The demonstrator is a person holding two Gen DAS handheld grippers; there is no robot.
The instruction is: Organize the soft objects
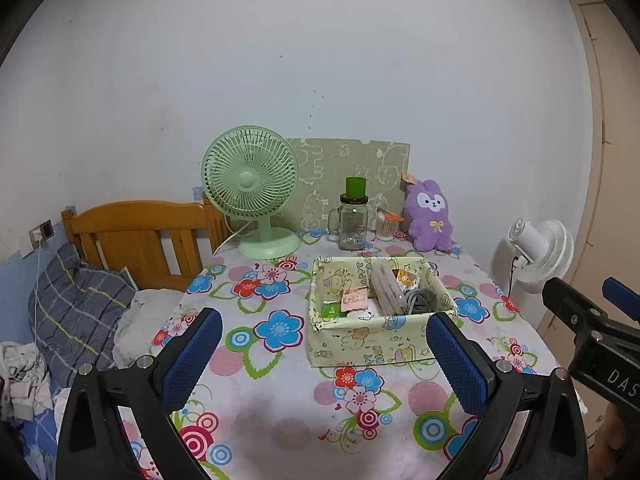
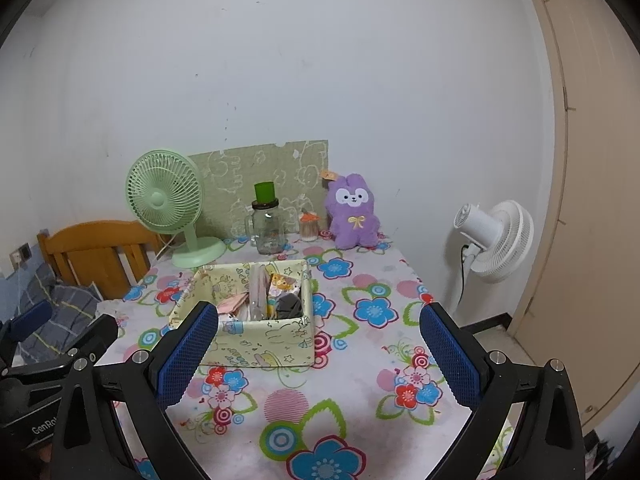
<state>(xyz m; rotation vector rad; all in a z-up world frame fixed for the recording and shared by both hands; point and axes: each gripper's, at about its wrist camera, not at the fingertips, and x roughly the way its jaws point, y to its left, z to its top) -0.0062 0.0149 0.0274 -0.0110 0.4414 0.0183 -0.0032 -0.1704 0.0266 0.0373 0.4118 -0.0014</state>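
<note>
Hovering over the floral tablecloth [image 1: 280, 384], left gripper [image 1: 324, 356] and right gripper [image 2: 318, 354] both spread wide, holding nothing. Purple plush rabbit [image 2: 354, 216] upright at the table's far edge, behind the fabric storage box [image 2: 256, 340], against the wall.

Two fans: one green desk fan [image 1: 250, 192] on the tabletop [image 1: 280, 400], one white fan [image 1: 540, 252] beside it. One purple plush rabbit [image 1: 430, 216], one glass jar mug [image 1: 352, 222], one small tub of sticks [image 1: 387, 228], one patterned fabric box [image 1: 376, 344], one wooden headboard [image 1: 136, 236].
</note>
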